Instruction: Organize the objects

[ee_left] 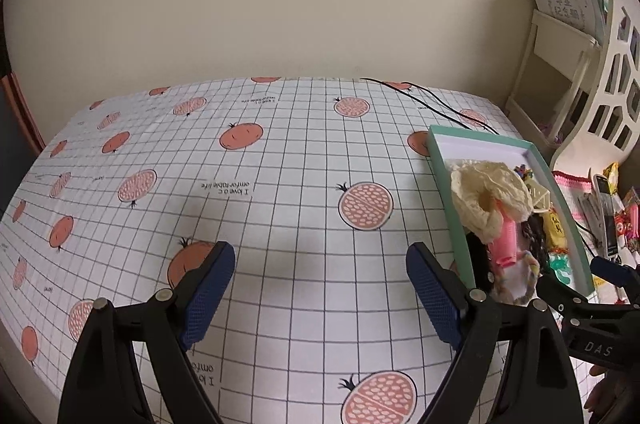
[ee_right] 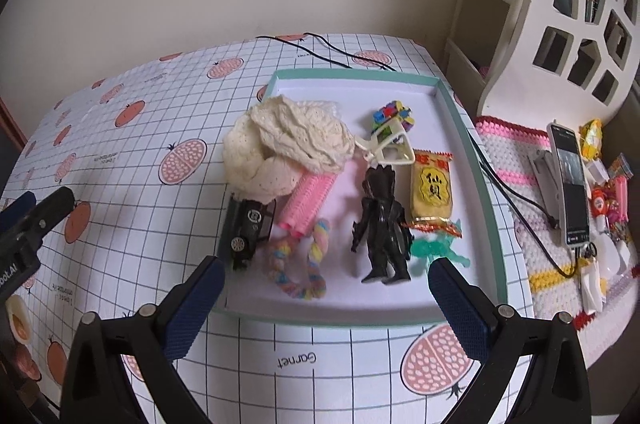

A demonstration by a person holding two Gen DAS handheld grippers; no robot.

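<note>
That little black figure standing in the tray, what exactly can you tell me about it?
The black figure is a glossy, plastic-looking toy with a spiky head, arms at its sides and two legs. It looks to be lying on its back on the white floor of the green-rimmed tray, head toward the far wall. A snack packet lies right beside it, a green toy at its legs, and a cream clip by its head. Neither gripper touches it.

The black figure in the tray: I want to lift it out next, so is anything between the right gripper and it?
Nothing visible. The right gripper is open just short of the tray; the black figure lies ahead, uncovered.
</note>
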